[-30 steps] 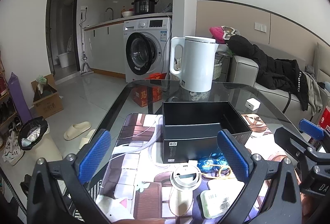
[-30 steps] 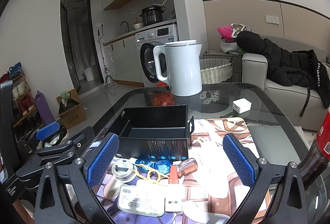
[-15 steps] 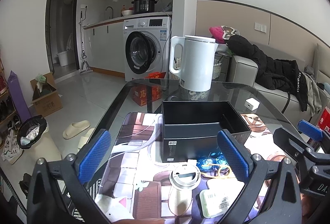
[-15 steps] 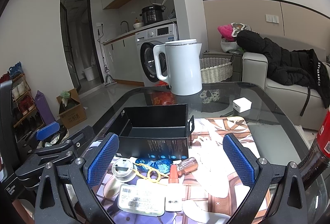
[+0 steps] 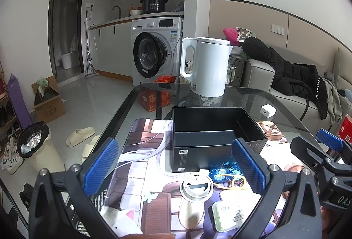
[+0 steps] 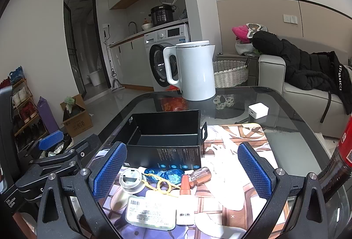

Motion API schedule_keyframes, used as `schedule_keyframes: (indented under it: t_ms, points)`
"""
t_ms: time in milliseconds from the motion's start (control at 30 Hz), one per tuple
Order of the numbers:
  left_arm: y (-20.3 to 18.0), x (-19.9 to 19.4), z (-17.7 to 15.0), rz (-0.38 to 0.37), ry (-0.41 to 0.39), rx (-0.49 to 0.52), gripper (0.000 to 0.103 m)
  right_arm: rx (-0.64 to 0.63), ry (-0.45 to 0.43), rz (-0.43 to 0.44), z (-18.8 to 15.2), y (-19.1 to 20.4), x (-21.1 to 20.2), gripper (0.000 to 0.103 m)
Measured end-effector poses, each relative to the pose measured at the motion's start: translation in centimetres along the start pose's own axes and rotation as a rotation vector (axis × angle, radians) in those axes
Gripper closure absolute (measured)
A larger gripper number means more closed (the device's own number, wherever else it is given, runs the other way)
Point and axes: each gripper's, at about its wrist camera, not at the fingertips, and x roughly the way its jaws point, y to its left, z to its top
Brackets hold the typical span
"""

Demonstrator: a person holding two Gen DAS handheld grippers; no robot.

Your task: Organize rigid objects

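Observation:
An open, empty black box (image 5: 216, 130) (image 6: 164, 140) stands on the patterned mat on the glass table. In front of it lie a round white lid (image 5: 196, 187) (image 6: 131, 179), a blue wrapped item (image 5: 222, 172) (image 6: 167, 173), a yellow plastic piece (image 6: 161, 184), a white labelled case (image 5: 234, 212) (image 6: 150, 213), a small orange-tipped bottle (image 6: 184, 201) and a copper-coloured tube (image 6: 199, 174). My left gripper (image 5: 176, 170) is open above the lid. My right gripper (image 6: 181, 173) is open above the small items.
A white kettle (image 5: 205, 66) (image 6: 191, 70) stands behind the box. A white charger cube (image 5: 268, 110) (image 6: 257, 110) sits at the right. A dark bottle with a red label (image 6: 338, 162) stands at the table's right edge. Clear tubing (image 5: 149, 151) lies left of the box.

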Motion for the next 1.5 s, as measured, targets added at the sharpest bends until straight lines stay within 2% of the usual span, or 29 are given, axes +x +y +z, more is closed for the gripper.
schedule_keyframes:
  t_ms: [1333,1500]
  points:
    - [0.16,-0.32,-0.12,-0.017,0.019,-0.017,0.000,0.004,0.007,-0.001,-0.17,-0.02,-0.02,0.000]
    - [0.50,0.61,-0.19,-0.032,0.072,-0.025,0.000,0.000,0.011,-0.001,-0.27,-0.04,0.09,0.000]
